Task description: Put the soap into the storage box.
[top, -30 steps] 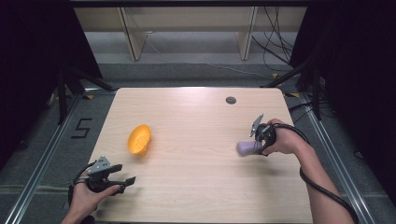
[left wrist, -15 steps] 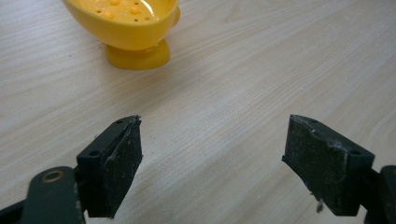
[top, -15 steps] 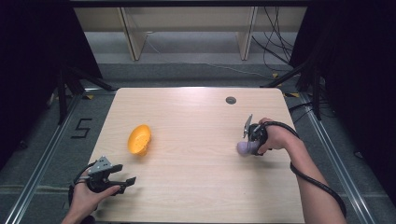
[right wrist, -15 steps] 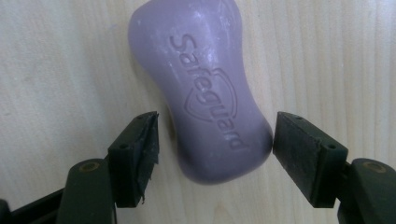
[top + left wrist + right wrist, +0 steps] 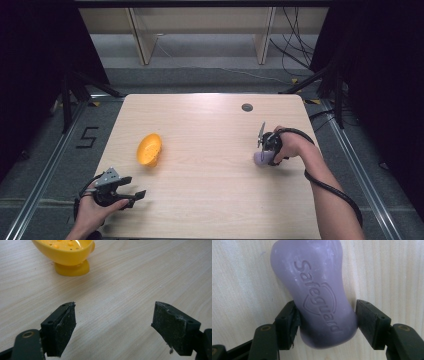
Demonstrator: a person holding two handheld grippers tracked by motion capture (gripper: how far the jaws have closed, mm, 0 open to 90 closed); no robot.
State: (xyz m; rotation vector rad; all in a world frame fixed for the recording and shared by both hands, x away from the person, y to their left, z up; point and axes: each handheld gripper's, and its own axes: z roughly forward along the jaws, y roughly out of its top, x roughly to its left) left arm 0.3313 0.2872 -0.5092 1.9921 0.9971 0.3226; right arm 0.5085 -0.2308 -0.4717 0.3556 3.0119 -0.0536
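A purple soap bar (image 5: 317, 290) stamped "Safeguard" lies low over the wooden table, and my right gripper (image 5: 325, 320) is shut on its near end, one black jaw against each side. In the high view the soap bar (image 5: 261, 158) and right gripper (image 5: 267, 150) are at the table's right side. A yellow soap dish (image 5: 149, 149) with drain holes stands left of centre. My left gripper (image 5: 135, 196) rests near the front left corner, open, nothing between its pads. In the left gripper view the yellow dish (image 5: 68, 252) sits beyond the open left gripper (image 5: 113, 322).
The light wooden table (image 5: 200, 205) has a small dark round hole (image 5: 247, 107) near its far right. A black cable (image 5: 330, 185) trails along the right forearm. A "5" mark (image 5: 89, 136) is on the floor left of the table.
My right gripper has shifted slightly left and farther from the person with the soap bar in it. The left gripper and the yellow dish have stayed where they were.
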